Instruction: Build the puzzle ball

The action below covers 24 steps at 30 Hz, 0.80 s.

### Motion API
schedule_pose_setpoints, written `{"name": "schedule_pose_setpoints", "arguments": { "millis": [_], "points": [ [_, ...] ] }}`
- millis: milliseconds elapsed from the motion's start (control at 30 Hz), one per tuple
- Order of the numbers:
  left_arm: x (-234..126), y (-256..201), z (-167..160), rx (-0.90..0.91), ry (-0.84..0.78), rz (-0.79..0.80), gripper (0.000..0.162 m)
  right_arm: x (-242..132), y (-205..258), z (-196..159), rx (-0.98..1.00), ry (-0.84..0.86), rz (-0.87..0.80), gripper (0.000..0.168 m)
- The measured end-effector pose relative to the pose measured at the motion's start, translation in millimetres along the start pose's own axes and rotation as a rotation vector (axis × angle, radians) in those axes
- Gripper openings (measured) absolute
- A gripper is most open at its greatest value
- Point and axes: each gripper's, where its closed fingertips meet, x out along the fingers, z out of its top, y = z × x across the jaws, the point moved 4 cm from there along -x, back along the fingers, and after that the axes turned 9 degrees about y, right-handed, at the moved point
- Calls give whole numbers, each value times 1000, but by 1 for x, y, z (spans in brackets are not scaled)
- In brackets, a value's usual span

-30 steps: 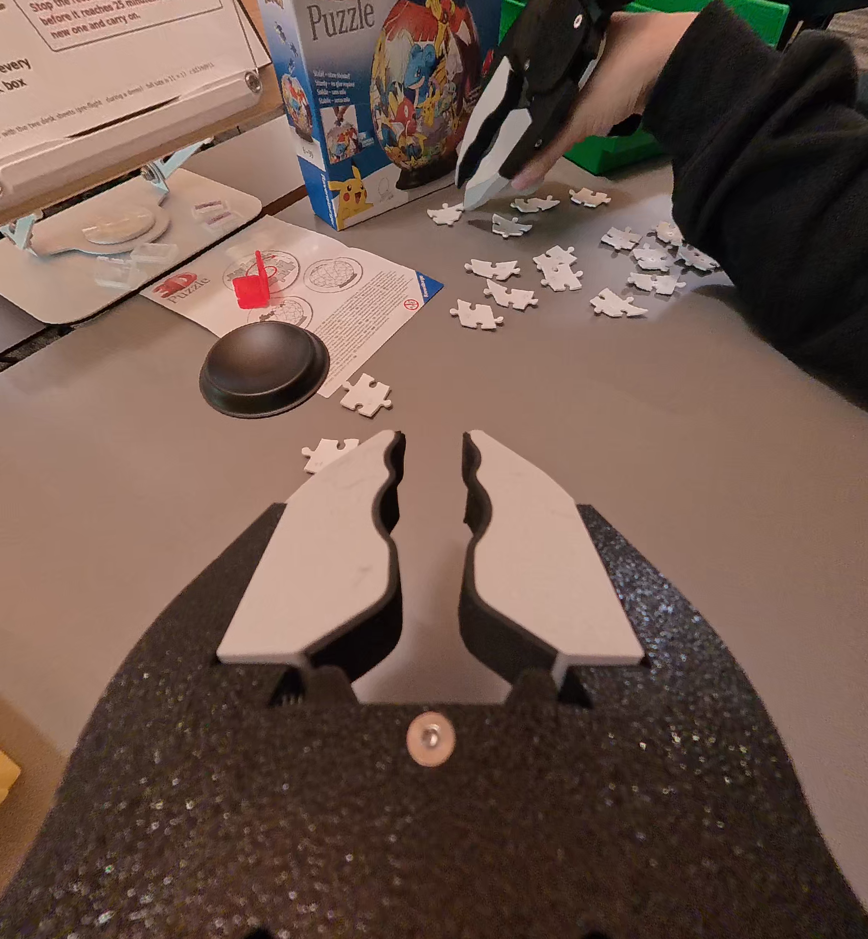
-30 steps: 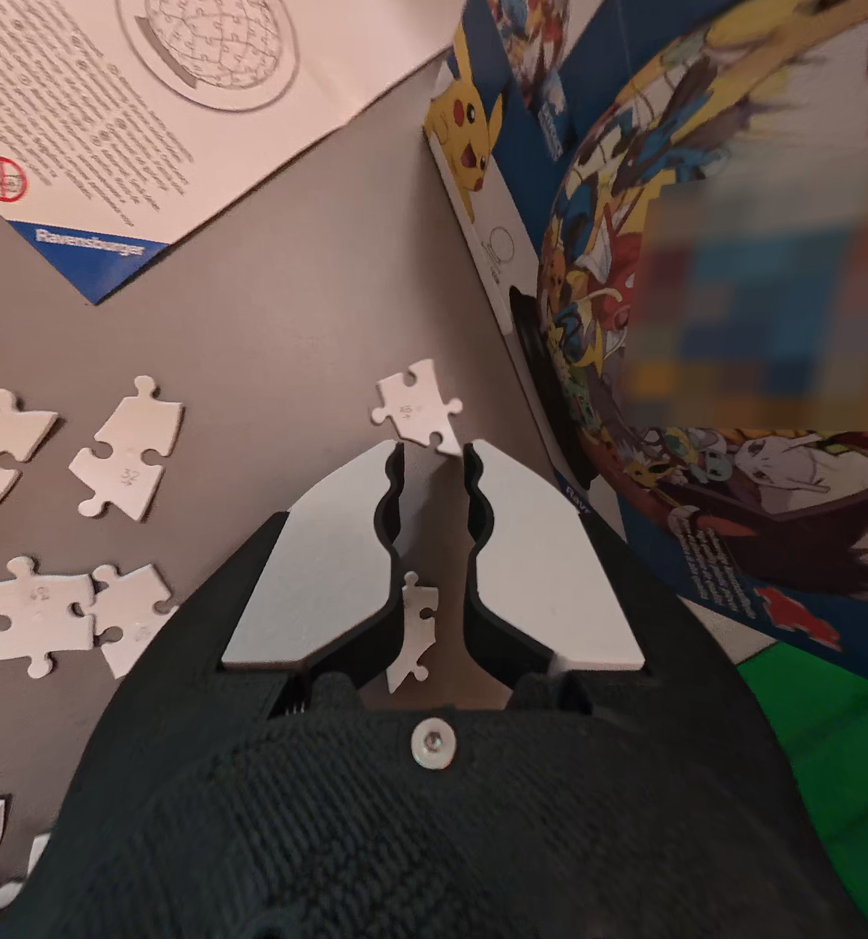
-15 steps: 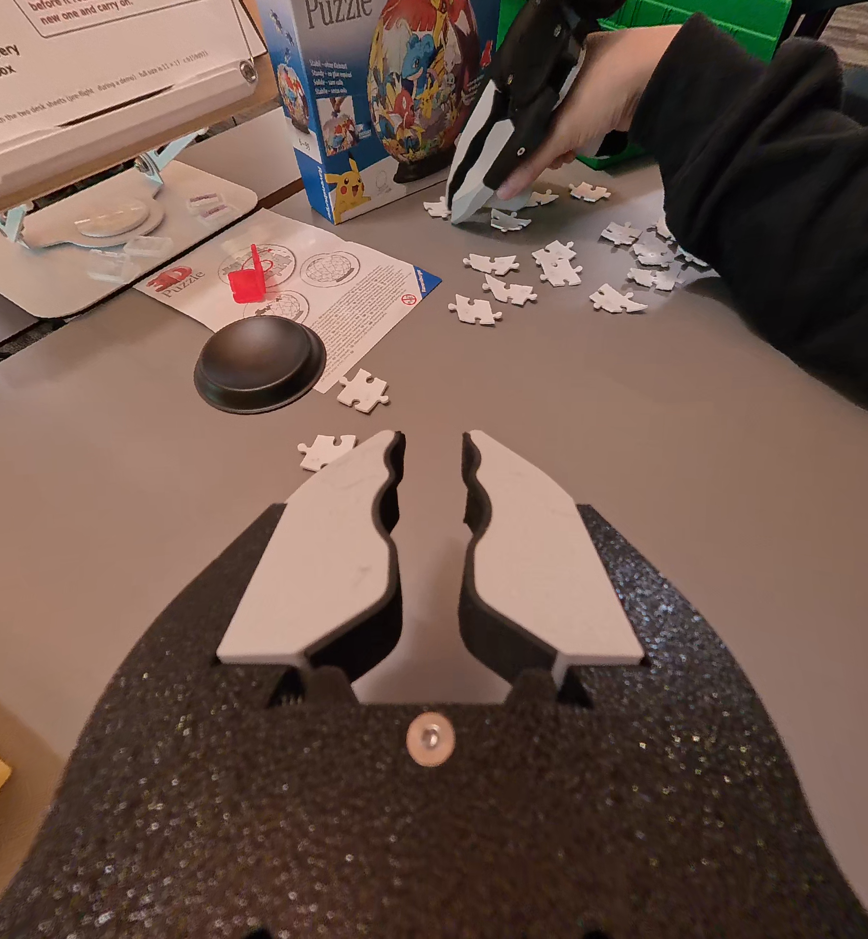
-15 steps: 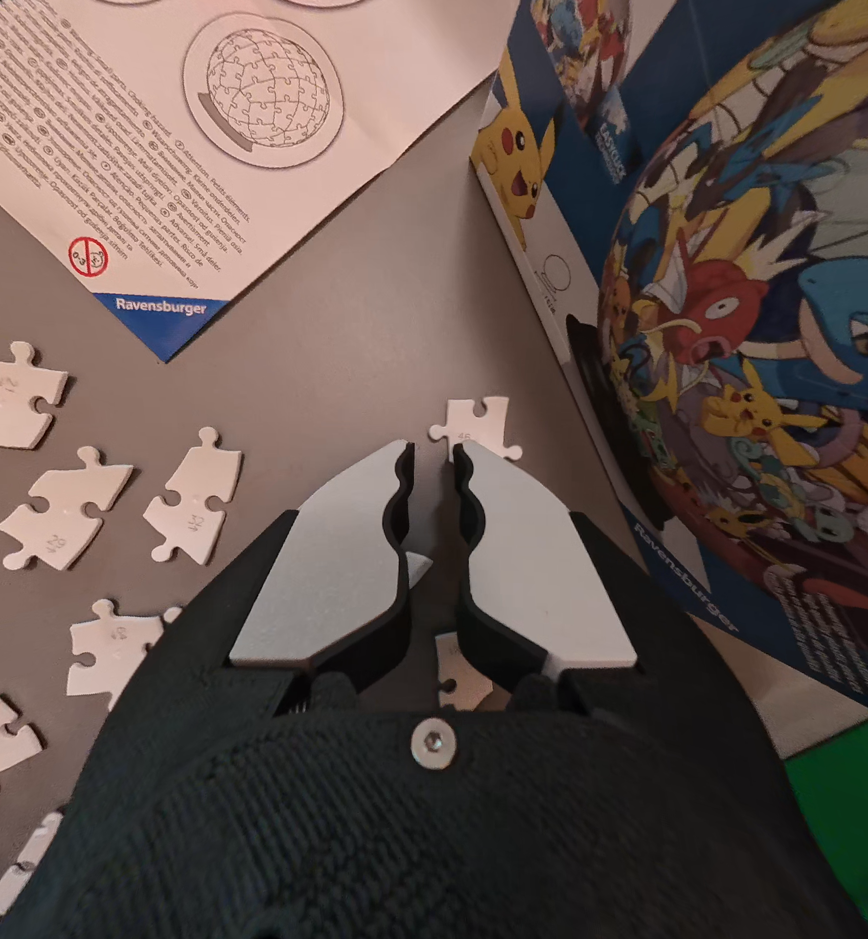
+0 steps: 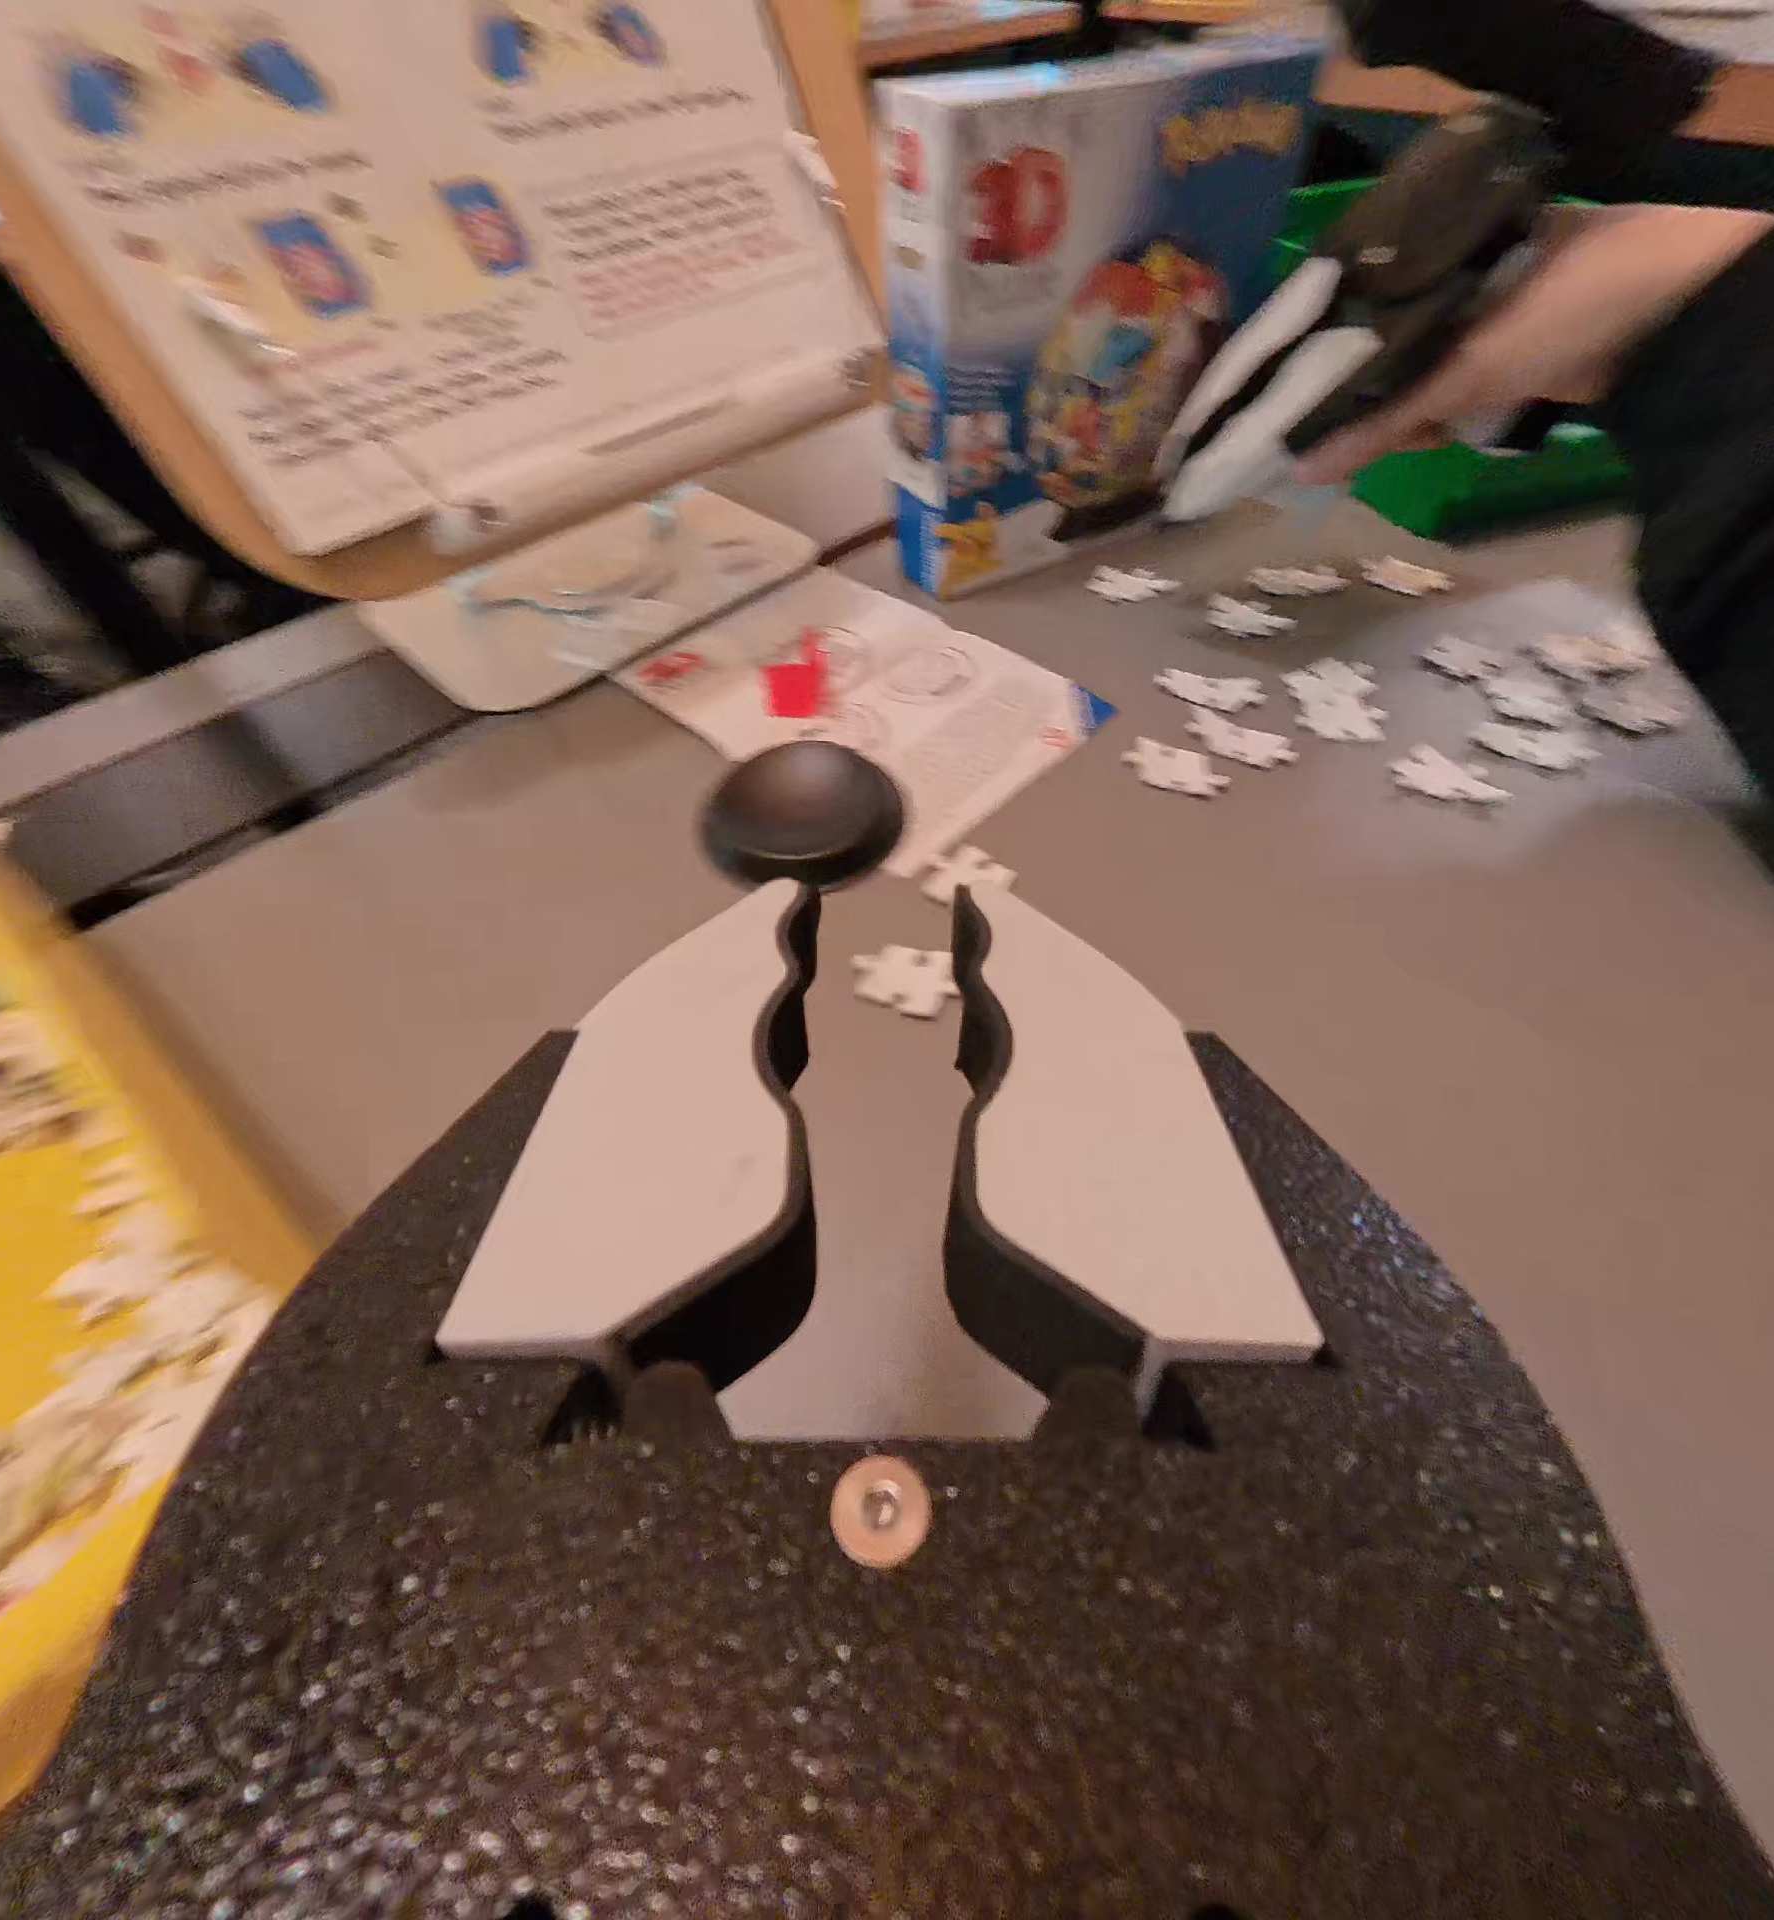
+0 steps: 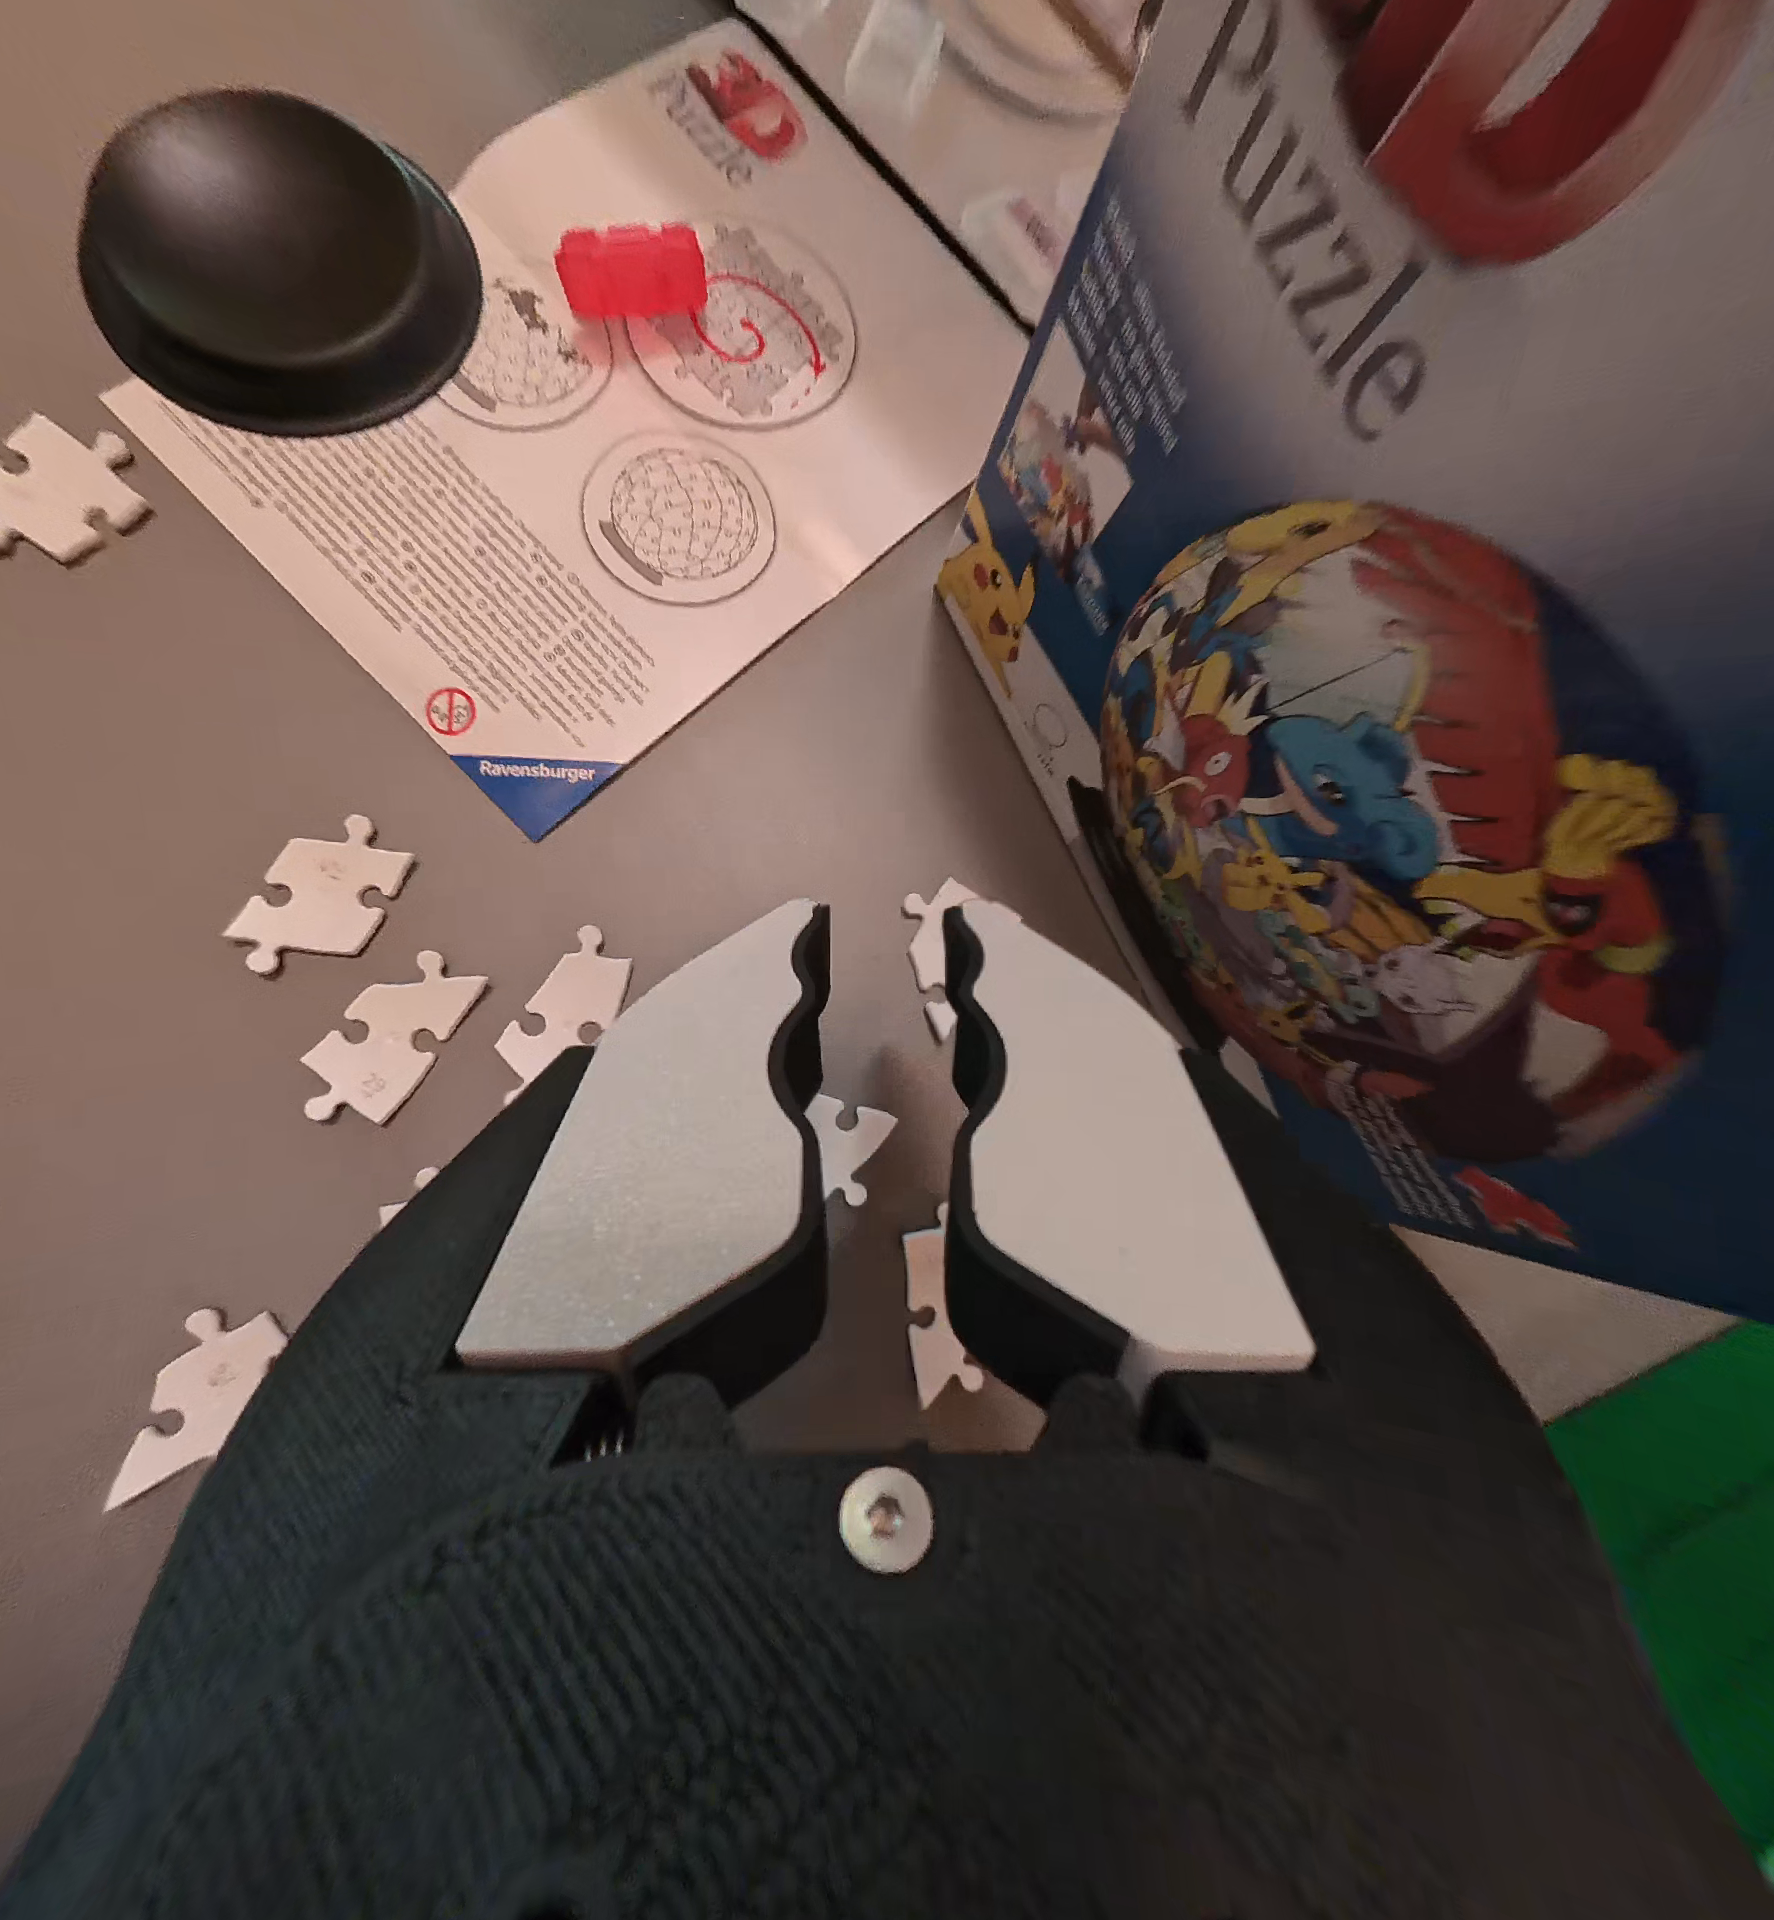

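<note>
Several white puzzle pieces [image 5: 1330,696] lie scattered on the grey table [image 5: 1382,1039]. My left gripper [image 5: 883,904] is open and empty, low over the table. One loose piece [image 5: 909,979] shows between its fingers, and a black dome stand [image 5: 805,816] sits just beyond the tips. My right gripper [image 6: 885,914] is open above several pieces. One piece [image 6: 847,1143] shows in its gap and another [image 6: 930,1320] by the right finger. It shows far off in the left wrist view [image 5: 1267,416], in a hand, next to the puzzle box [image 5: 1049,343].
An instruction leaflet [image 6: 602,468] carries a small red part [image 6: 634,270], beside the black stand [image 6: 270,260]. The box [image 6: 1434,727] stands close on the right, with a green bin [image 6: 1714,1558] behind it. A yellow tray [image 5: 31,1247] of pieces and a sign stand [image 5: 447,260] are at left.
My left gripper has swung left and pulled back, bringing the yellow tray into view. My right gripper narrowed, then opened wider and rose away from the pieces by the box.
</note>
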Motion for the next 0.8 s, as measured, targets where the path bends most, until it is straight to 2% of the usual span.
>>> {"name": "schedule_pose_setpoints", "arguments": {
  "millis": [33,167,267,333,500,633,800],
  "points": [
    [-9,17,2,-16,1,72,25,-7,1,3,-3,-21,-10,21],
    [-43,93,1,-55,117,319,27,-34,10,19,-16,-134,-14,21],
    [-49,144,-8,-9,306,387,34,-49,21,33,-47,-229,-9,21],
    [-41,173,-17,39,422,393,34,-57,31,42,-61,-276,7,21],
    [-8,225,-46,32,656,284,36,-68,54,54,-88,-354,38,20],
    [6,232,-66,-57,801,68,40,-73,64,57,-92,-397,36,19],
    [6,230,-86,40,972,-41,40,-73,77,66,-104,-452,75,18]
  ]
}}
